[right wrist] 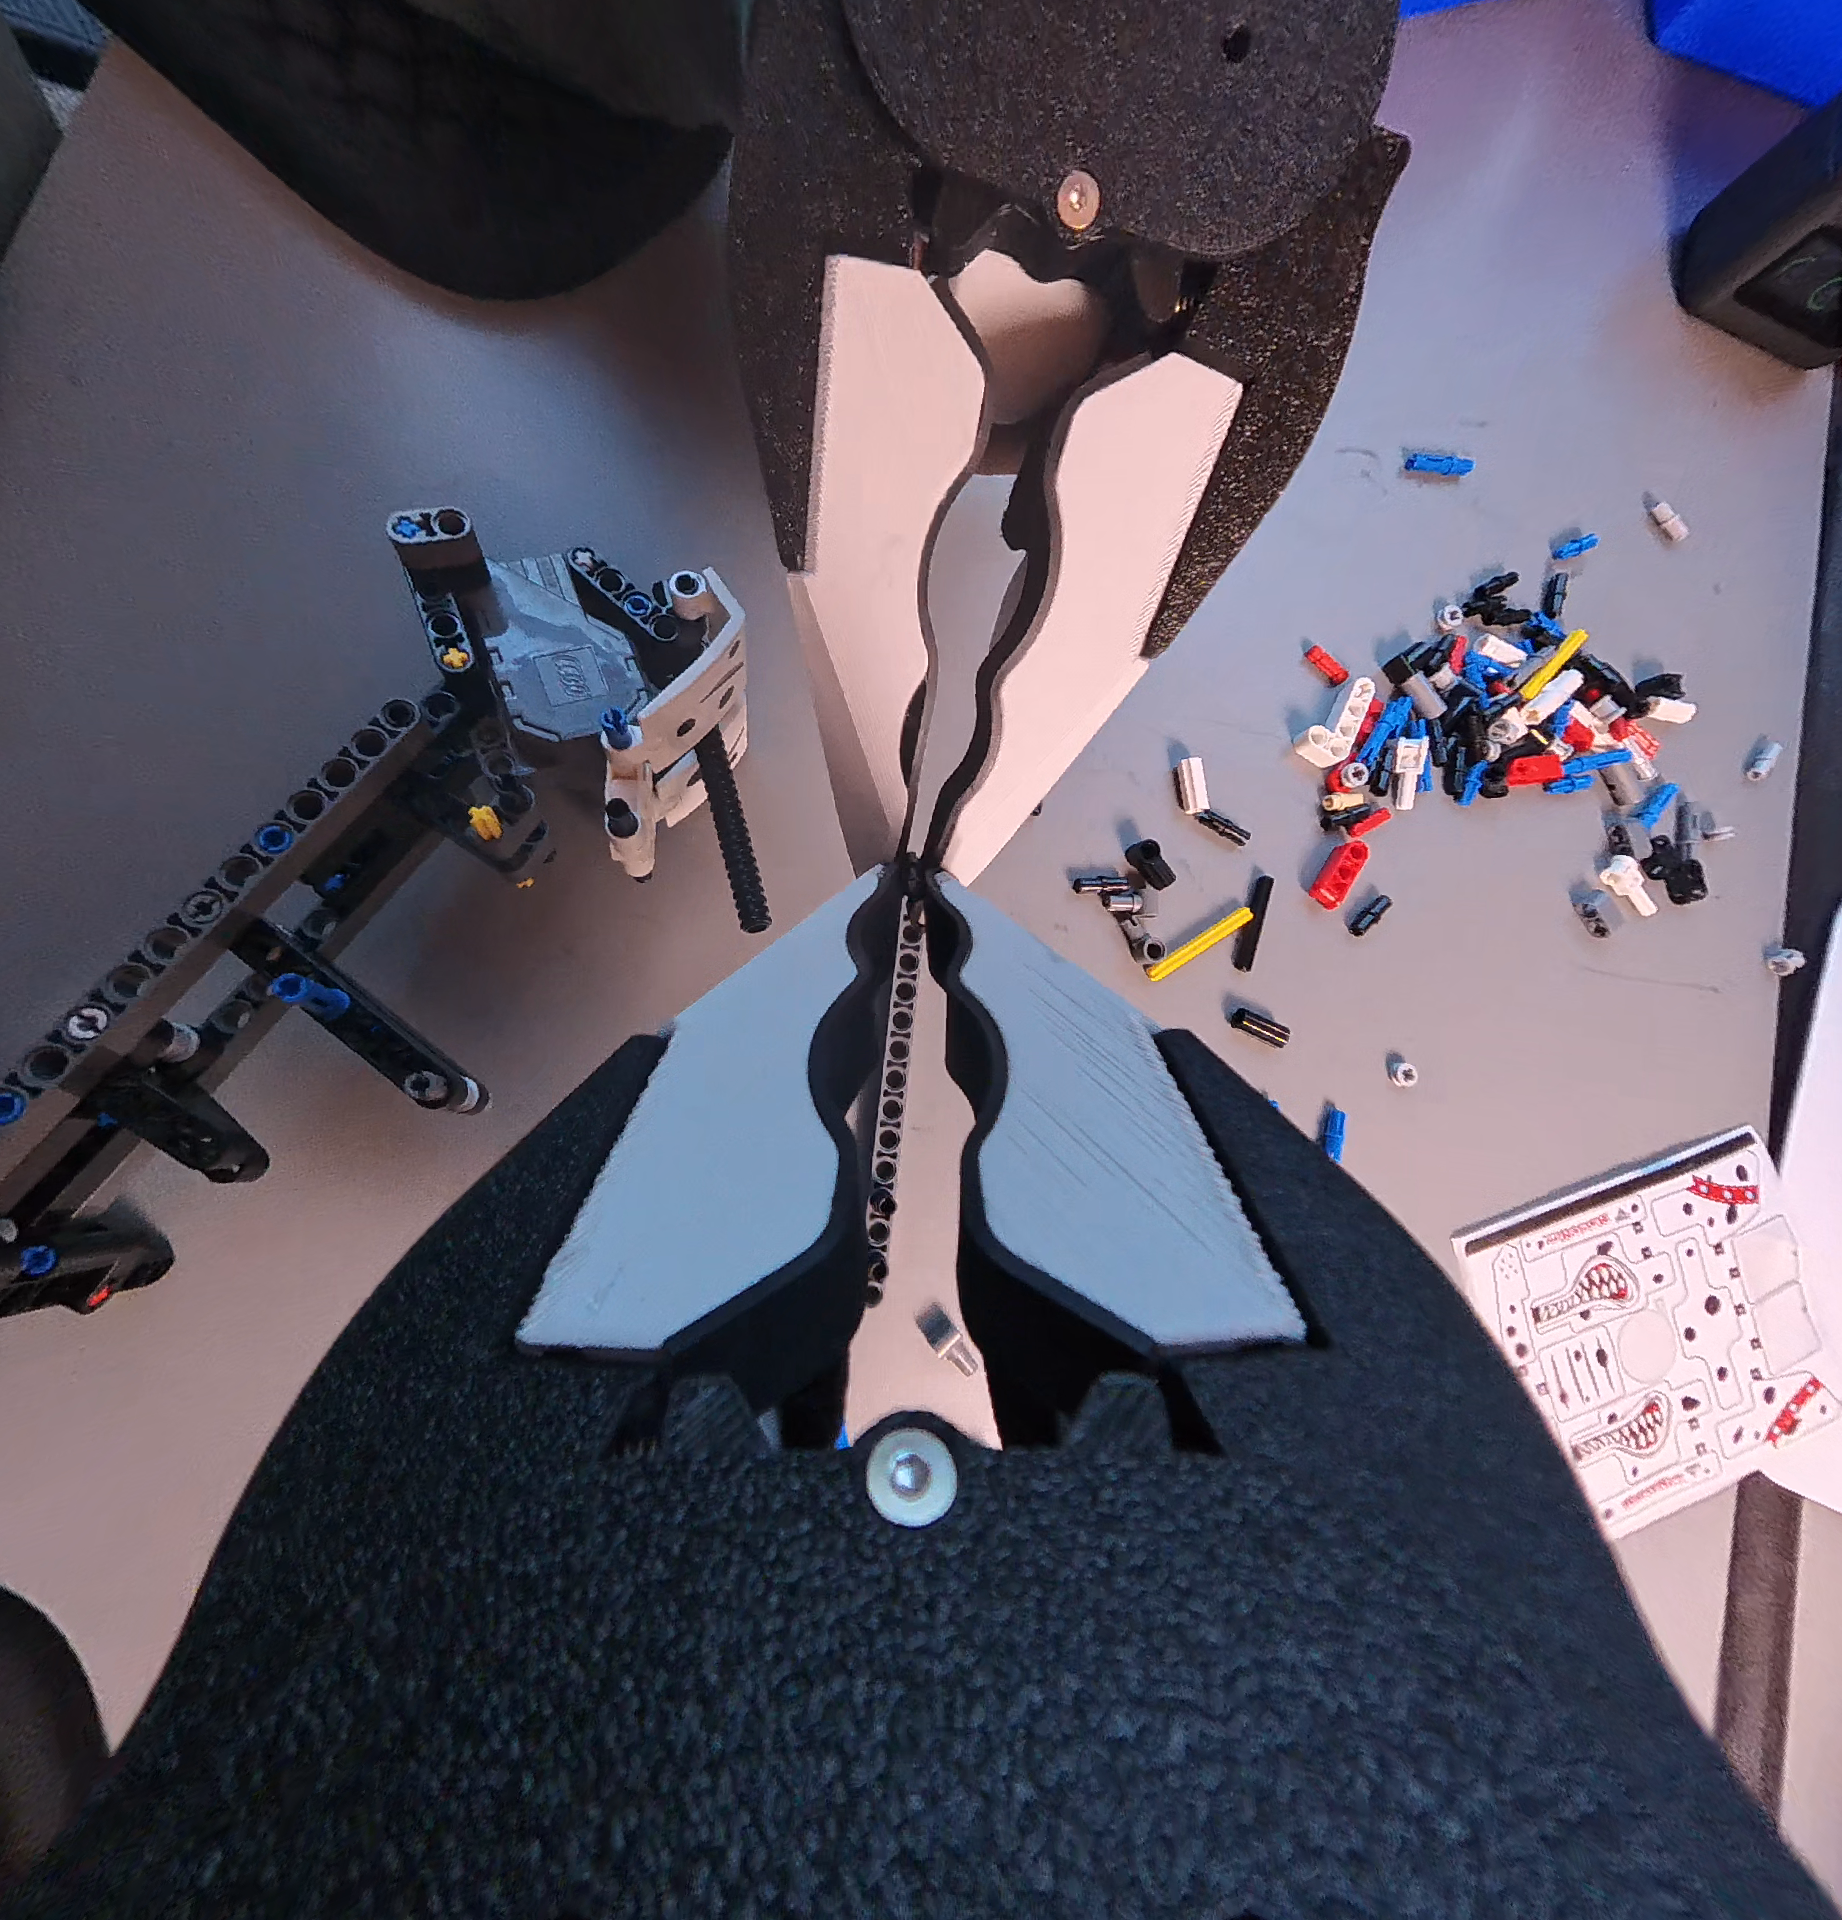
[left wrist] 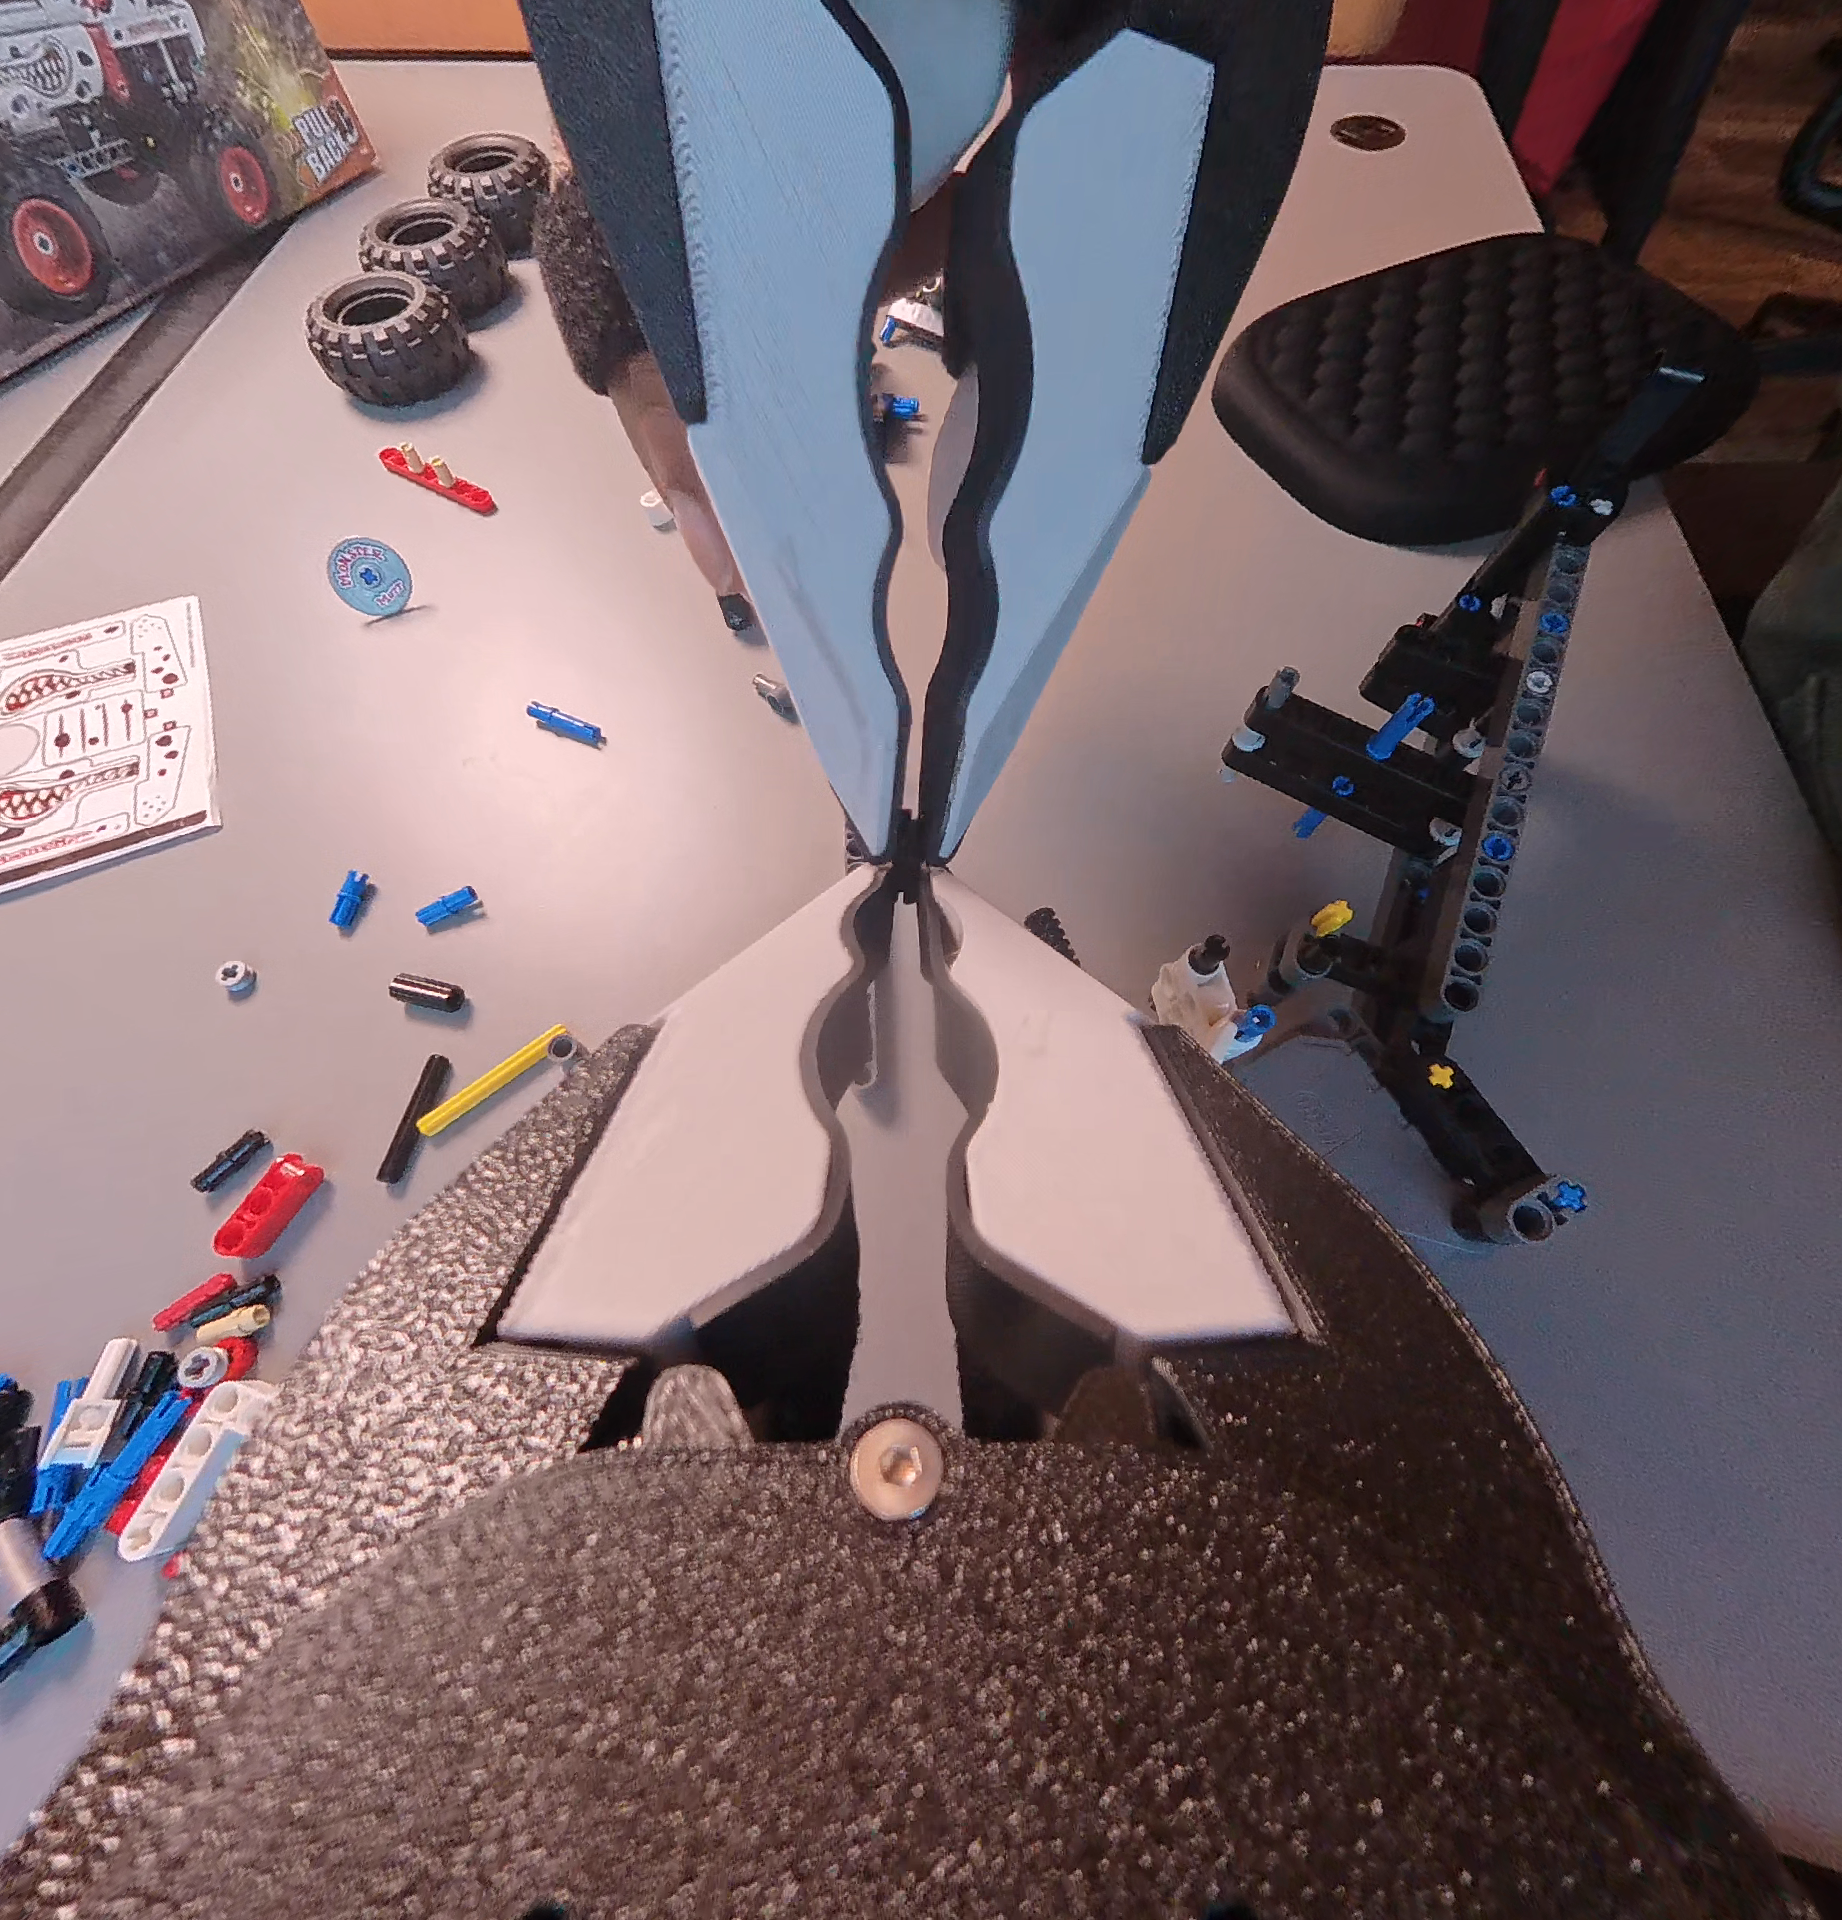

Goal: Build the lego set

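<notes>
Two grippers are meeting tip to tip above the table (left wrist: 688,675). The right gripper (right wrist: 912,883) is clamping a long black beam (right wrist: 896,1039) edge-on, its row of holes running back between the narrow fingers. The left gripper (left wrist: 901,894) is pinching down to almost nothing on what looks like a small black piece (left wrist: 904,847), right at the beam's end.

My reading is that a connector is being seated into the beam's last hole, a sub-assembly step taking place well apart from the half-built chassis (left wrist: 1499,831) that is lying on the table. The next move is calling for a straight push along the hole's axis, with the beam being held rigid; any tilt risks popping the piece loose.

Counting what is showing — three tyres (left wrist: 387,338) in a row, one sticker sheet (left wrist: 75,738), one yellow axle (left wrist: 491,1081), one set box (left wrist: 117,156) and one mixed heap of parts (right wrist: 1499,717), too jumbled to count.
</notes>
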`<state>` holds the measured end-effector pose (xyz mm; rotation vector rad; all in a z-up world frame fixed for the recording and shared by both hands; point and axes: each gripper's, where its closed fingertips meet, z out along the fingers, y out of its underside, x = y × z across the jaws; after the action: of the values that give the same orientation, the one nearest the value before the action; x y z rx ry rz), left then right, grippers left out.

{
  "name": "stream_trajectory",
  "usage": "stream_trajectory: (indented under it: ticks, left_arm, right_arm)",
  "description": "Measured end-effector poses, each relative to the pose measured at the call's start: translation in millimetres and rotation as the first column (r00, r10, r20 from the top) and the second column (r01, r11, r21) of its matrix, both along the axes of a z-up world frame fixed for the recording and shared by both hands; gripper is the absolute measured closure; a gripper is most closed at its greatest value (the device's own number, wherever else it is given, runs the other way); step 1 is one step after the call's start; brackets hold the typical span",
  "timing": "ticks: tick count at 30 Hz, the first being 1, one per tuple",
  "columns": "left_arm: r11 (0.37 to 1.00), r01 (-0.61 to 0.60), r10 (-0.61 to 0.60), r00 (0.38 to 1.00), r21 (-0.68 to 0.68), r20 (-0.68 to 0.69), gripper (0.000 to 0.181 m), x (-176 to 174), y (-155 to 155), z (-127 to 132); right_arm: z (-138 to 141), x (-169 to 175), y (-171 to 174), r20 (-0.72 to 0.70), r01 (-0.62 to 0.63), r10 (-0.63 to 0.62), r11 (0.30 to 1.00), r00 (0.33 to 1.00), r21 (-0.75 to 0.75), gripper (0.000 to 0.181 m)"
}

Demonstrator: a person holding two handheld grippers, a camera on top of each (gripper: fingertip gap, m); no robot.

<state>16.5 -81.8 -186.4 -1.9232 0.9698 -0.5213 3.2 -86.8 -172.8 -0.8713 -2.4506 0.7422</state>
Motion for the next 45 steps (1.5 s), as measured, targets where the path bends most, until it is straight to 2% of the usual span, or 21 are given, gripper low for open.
stream_trajectory:
  ticks: [2,4,5,7,10,19,22,32,39,45]
  left_arm:
    - [1.000,-0.031,0.031,0.999,0.005,0.010,0.176,-2,4,0]
    - [0.995,-0.096,0.097,0.995,0.019,-0.035,0.151,-15,13,-7]
    - [0.995,-0.103,0.103,0.993,0.008,-0.058,0.149,-20,13,-12]
    - [0.995,-0.094,0.090,0.993,-0.042,-0.075,0.150,-23,11,-24]
    - [0.993,-0.070,0.057,0.990,-0.099,-0.131,0.153,-22,6,-42]
    - [0.989,-0.046,0.016,0.979,-0.142,-0.202,0.164,-19,1,-60]
    - [0.989,-0.043,0.013,0.979,-0.143,-0.202,0.174,-17,1,-60]
    - [0.987,-0.048,0.020,0.984,-0.155,-0.177,0.174,-17,2,-60]
    - [0.987,-0.047,0.019,0.985,-0.155,-0.173,0.174,-17,2,-60]
    - [0.987,-0.051,0.025,0.986,-0.154,-0.168,0.174,-16,3,-60]
  right_arm:
    - [-1,-2,4,0.002,0.016,-0.016,1.000,1.000,0.004,0.178]
    - [-8,2,16,0.051,0.045,-0.046,0.999,0.998,0.017,0.178]
    - [-16,4,26,0.078,0.062,-0.066,0.997,0.995,0.045,0.178]
    - [-35,15,37,0.172,0.070,-0.082,0.995,0.982,0.077,0.178]
    - [-51,22,37,0.231,0.049,-0.073,0.993,0.970,0.106,0.178]
    - [-62,25,39,0.287,0.023,-0.064,0.989,0.956,0.145,0.178]
    - [-63,25,39,0.299,0.012,-0.060,0.987,0.952,0.158,0.178]
    - [-63,26,40,0.414,-0.092,-0.011,0.970,0.910,0.227,0.178]
    - [-63,26,39,0.433,-0.126,0.002,0.958,0.901,0.258,0.178]
    - [-68,28,39,0.468,-0.203,0.051,0.938,0.882,0.282,0.178]
